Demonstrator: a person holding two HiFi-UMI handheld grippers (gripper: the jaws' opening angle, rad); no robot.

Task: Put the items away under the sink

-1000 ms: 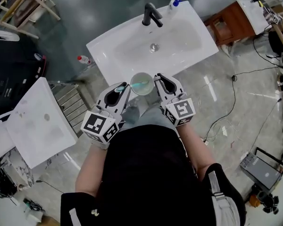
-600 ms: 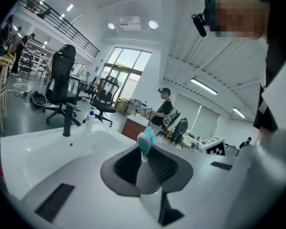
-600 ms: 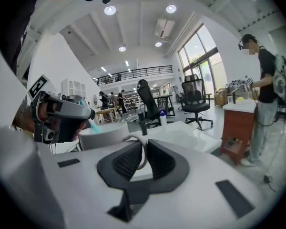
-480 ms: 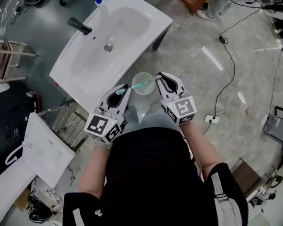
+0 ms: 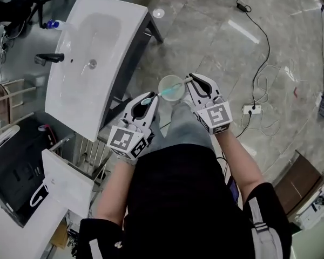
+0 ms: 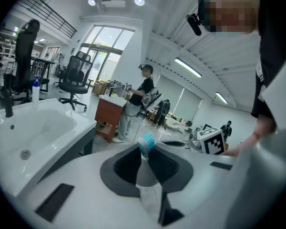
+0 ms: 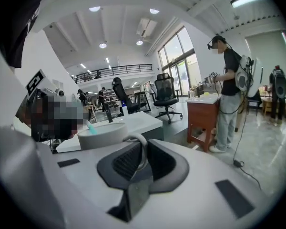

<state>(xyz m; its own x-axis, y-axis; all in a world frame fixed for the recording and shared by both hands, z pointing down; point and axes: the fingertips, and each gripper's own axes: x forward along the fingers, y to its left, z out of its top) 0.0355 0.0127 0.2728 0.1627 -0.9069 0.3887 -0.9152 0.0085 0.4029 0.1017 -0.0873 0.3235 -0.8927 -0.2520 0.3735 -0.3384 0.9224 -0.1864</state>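
Where white sink (image 5: 75, 96) stands left, grey marble floor (image 5: 216, 42) bears loose cables (image 5: 241, 6).

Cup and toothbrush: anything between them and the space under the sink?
Nothing visible does. The right tool holds the cup and the left tool the toothbrush beside the sink, only bare floor between. The space under the sink itself is hidden.

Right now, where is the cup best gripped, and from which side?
By its loop handle, from the right of the cup. The handle juts toward the right gripper, thin enough for its jaws to shut across, as they do; the round wall is wider, and the toothbrush reaches in from the left.
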